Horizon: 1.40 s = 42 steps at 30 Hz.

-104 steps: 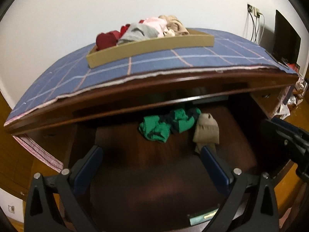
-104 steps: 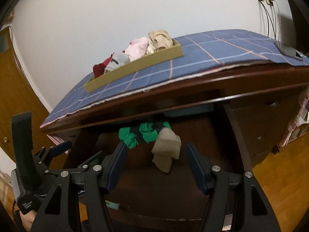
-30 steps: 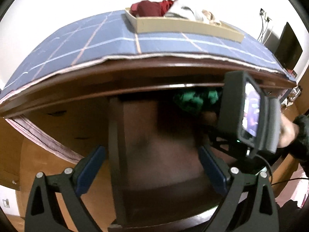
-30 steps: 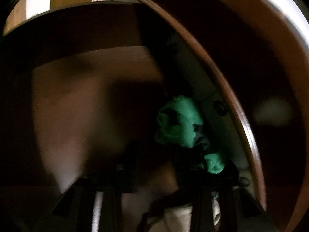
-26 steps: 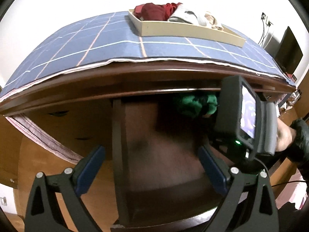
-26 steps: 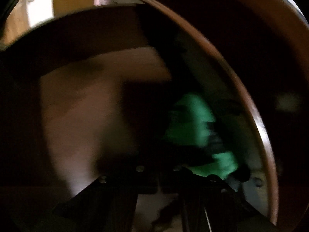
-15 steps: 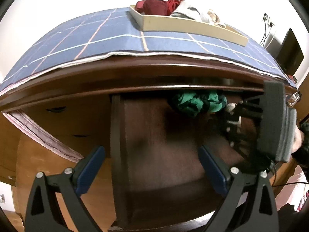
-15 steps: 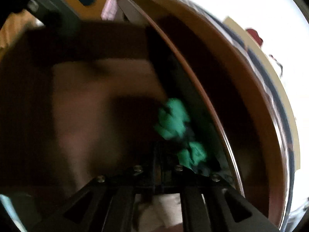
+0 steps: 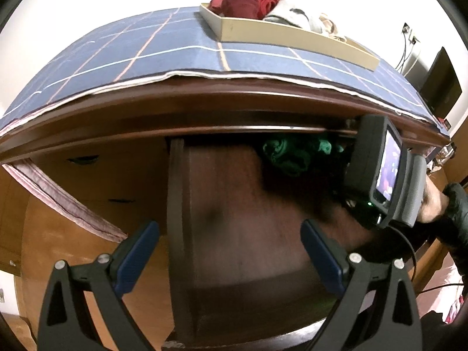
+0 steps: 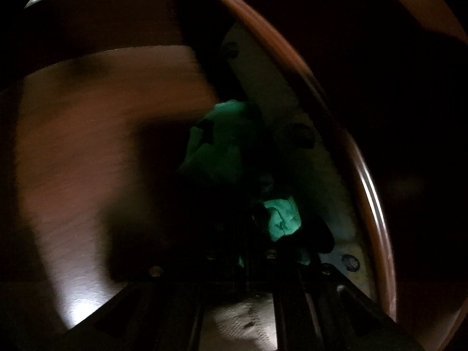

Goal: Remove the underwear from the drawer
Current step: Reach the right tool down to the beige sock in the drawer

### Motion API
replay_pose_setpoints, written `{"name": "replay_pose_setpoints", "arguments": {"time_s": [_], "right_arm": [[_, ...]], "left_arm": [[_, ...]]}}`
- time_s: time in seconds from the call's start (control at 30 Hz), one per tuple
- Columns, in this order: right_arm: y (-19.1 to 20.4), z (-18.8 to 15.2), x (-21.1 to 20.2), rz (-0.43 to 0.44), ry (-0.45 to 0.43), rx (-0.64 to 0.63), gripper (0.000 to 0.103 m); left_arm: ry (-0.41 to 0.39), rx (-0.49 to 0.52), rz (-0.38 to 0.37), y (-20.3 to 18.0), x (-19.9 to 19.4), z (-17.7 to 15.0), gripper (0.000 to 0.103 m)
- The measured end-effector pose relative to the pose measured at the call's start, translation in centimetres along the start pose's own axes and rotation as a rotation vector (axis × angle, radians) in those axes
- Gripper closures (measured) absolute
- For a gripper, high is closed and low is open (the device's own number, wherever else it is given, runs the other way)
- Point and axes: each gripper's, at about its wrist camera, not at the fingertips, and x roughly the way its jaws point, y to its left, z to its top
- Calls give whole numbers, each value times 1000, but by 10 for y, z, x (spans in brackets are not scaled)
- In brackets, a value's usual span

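Right tongs (image 10: 248, 251) deep in drawer (image 10: 87, 146)

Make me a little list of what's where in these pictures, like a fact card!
drawer: pulled open, dark wood
green underwear: bunched at the back of the drawer
pale cloth: low between the right gripper's arms; a grip cannot be confirmed
right gripper: reaching inside the drawer by the green underwear, too dark to tell open or shut
left gripper: open, empty, in front of the drawer
tray: on the dresser top, holding red and pale clothes
blue checked cloth: covers the dresser top
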Motion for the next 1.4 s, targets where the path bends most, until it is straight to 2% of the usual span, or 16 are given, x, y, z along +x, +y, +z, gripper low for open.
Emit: {"name": "replay_pose_setpoints", "arguments": {"time_s": [0.17,0.27,0.37,0.43,0.5,0.53,0.57,0.67,0.73,0.9,0.97,1.03,1.1,1.17,1.27,1.4], "right_arm": [[-8,5,-15,258,-33,25,99],[2,11,-36,507,-59,-1,100],[-8,12,-63,597,-104,20,98],[-31,2,-74,584,-96,96,92],[-50,-1,-73,534,-71,172,64],[-61,-11,-75,516,-62,215,44],[-63,-28,-85,496,-60,274,40],[-73,-74,-105,496,-50,438,40],[-86,-89,-97,460,-13,535,40],[-76,-97,-88,447,69,680,40],[-57,-89,-67,460,104,744,40],[-45,-80,-55,427,134,750,40],[-37,-65,-50,364,172,714,40],[-33,-52,-49,323,161,688,40],[-29,-42,-36,251,224,617,40],[-27,-41,-23,286,268,585,53]], "left_arm": [[4,30,0,-5,1,-1,4],[8,39,9,-6,1,-2,4],[13,51,19,-8,1,-1,4],[13,58,21,-11,2,3,4],[9,64,10,-16,3,7,4],[8,76,-1,-21,3,10,4],[6,89,-5,-26,4,11,4],[16,159,-1,-43,12,15,4],[35,211,16,-55,21,18,4],[47,351,50,-79,33,23,4],[36,418,56,-88,33,23,4],[12,507,61,-98,33,22,4],[-18,620,80,-107,33,18,4],[-43,746,107,-116,37,12,4],[-56,893,115,-125,42,4,4],[-73,1101,72,-140,49,-12,4]]}}
